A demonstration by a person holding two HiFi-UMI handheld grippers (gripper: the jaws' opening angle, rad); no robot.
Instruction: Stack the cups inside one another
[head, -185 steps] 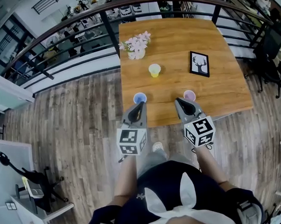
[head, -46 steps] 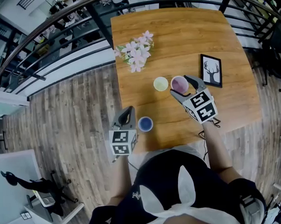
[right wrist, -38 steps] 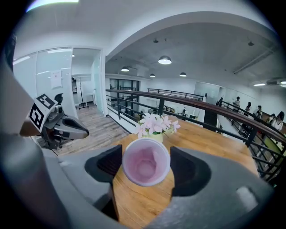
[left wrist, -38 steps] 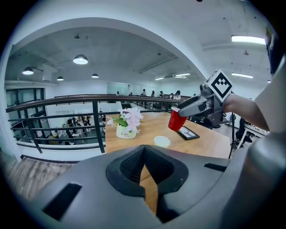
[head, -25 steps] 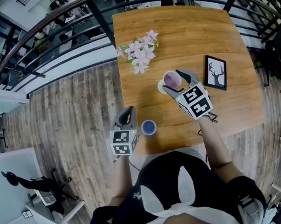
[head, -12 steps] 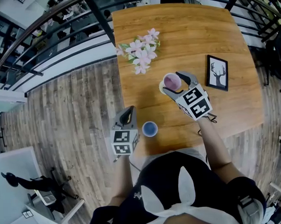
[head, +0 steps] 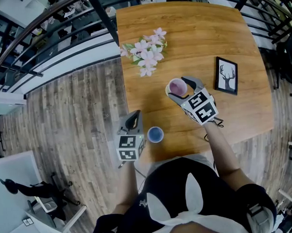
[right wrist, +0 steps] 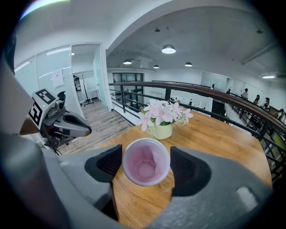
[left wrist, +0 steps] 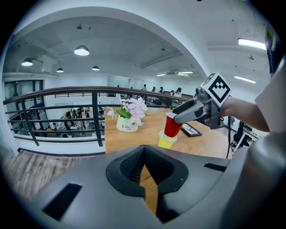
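- Head view: the right gripper (head: 179, 86) holds the red cup (head: 177, 88) upright over the middle of the tabletop (head: 190, 34). The cup is directly above the yellow cup (head: 167, 92), of which only a sliver of rim shows at its left.
- The blue cup (head: 155, 134) stands alone near the front edge, just beside the left gripper (head: 132, 120) but apart from it. A flower pot (head: 148, 50) stands farther back, and a framed deer picture (head: 226, 75) lies to the right.
- Left gripper view: its fingers (left wrist: 129, 165) are closed together, with nothing between them. Beyond them, the red cup's base dips into the mouth of the yellow cup, and the red cup leans slightly.
- Right gripper view: its fingers (right wrist: 109, 166) stand wide, one pressed on each side of the red cup. The cup's open mouth faces the camera, with the flower pot behind it.
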